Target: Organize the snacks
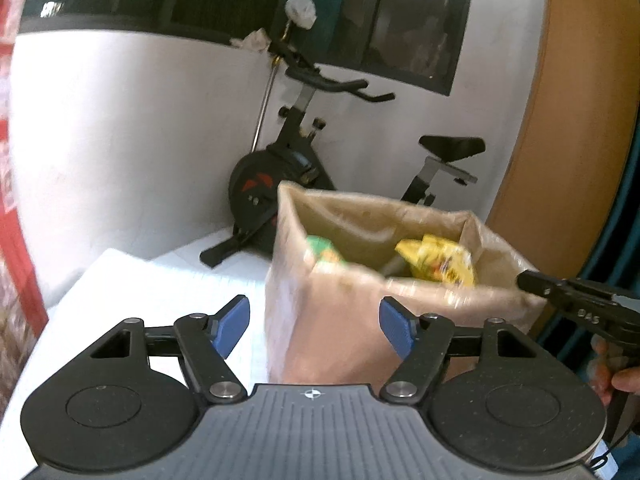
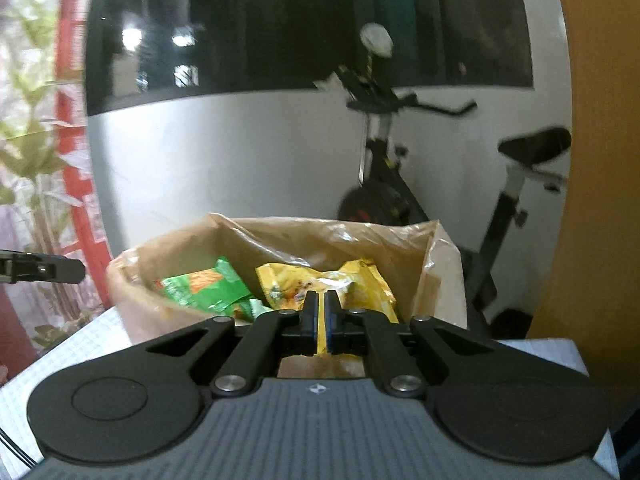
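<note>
Our left gripper (image 1: 314, 326) holds its jaws spread, facing the paper bag (image 1: 340, 312) on the white bench (image 1: 140, 284). Our right gripper (image 2: 321, 316) has jaws pressed together, pinching the yellow snack packet (image 2: 360, 284); a green packet (image 2: 200, 288) lies at its nine o'clock.

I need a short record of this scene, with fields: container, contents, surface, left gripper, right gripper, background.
container: open brown paper bag, upright
contents: green snack packet and yellow snack packet, both inside the bag
surface: white table, bag stands on it
left gripper: open, in front of the bag, nothing pressed between its pads
right gripper: shut on the yellow snack packet at the bag's opening
background: black exercise bike by a white wall
</note>
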The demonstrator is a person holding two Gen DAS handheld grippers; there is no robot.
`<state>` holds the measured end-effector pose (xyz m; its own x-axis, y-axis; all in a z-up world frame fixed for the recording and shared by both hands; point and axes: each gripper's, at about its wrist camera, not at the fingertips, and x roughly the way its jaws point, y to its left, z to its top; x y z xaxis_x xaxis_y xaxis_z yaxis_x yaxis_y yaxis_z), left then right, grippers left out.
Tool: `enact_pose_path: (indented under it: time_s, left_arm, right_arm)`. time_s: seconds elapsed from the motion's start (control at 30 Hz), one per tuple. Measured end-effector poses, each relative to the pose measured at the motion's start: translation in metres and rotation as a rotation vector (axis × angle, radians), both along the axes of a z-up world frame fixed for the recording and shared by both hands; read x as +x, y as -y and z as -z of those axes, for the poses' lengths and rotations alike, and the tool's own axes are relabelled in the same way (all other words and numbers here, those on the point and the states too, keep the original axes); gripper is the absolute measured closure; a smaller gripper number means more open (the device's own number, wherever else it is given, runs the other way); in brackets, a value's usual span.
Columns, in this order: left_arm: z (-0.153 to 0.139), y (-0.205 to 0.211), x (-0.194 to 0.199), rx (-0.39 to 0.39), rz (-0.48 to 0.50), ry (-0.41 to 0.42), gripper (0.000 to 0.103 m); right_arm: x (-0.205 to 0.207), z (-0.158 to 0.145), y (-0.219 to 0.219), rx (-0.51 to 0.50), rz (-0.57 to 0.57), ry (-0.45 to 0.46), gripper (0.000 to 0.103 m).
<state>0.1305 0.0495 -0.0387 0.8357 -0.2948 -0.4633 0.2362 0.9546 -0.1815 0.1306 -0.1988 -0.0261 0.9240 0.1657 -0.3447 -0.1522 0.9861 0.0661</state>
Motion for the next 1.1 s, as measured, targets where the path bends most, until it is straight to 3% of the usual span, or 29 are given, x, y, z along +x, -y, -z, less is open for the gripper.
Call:
enact_pose_path:
  time_s: [0.33,0.47,0.53,0.63,0.7,0.77,0.87,1.1]
  left_arm:
    - [0.056,-0.024,-0.022,-0.077,-0.108,-0.143,0.031]
    - [0.072,-0.022,-0.028,-0.075,-0.131,-0.172,0.031]
    - [0.079,-0.02,-0.029,-0.077,-0.125,-0.19,0.032]
    - [0.089,-0.019,-0.032,-0.072,-0.13,-0.212,0.032]
    - [0.094,-0.018,-0.034,-0.077,-0.132,-0.225,0.032]
    - [0.098,-0.018,-0.037,-0.074,-0.135,-0.237,0.032]
    - [0.103,-0.019,-0.039,-0.07,-0.144,-0.252,0.032]
    - [0.106,-0.018,-0.042,-0.05,-0.146,-0.266,0.032]
  right_arm:
    - [-0.049,0.037,0.008,0.03,-0.023,0.014,0.097]
    - [-0.063,0.067,0.012,0.042,-0.041,-0.086,0.084]
    - [-0.066,0.085,0.013,0.016,-0.053,-0.15,0.083]
    - [-0.067,0.113,0.019,-0.02,-0.063,-0.242,0.074]
    - [-0.068,0.129,0.023,-0.036,-0.087,-0.293,0.057]
    - [-0.069,0.142,0.026,-0.052,-0.114,-0.334,0.049]
    - [-0.068,0.156,0.027,-0.086,-0.109,-0.372,0.049]
    - [-0.06,0.171,0.028,-0.044,-0.076,-0.416,0.047]
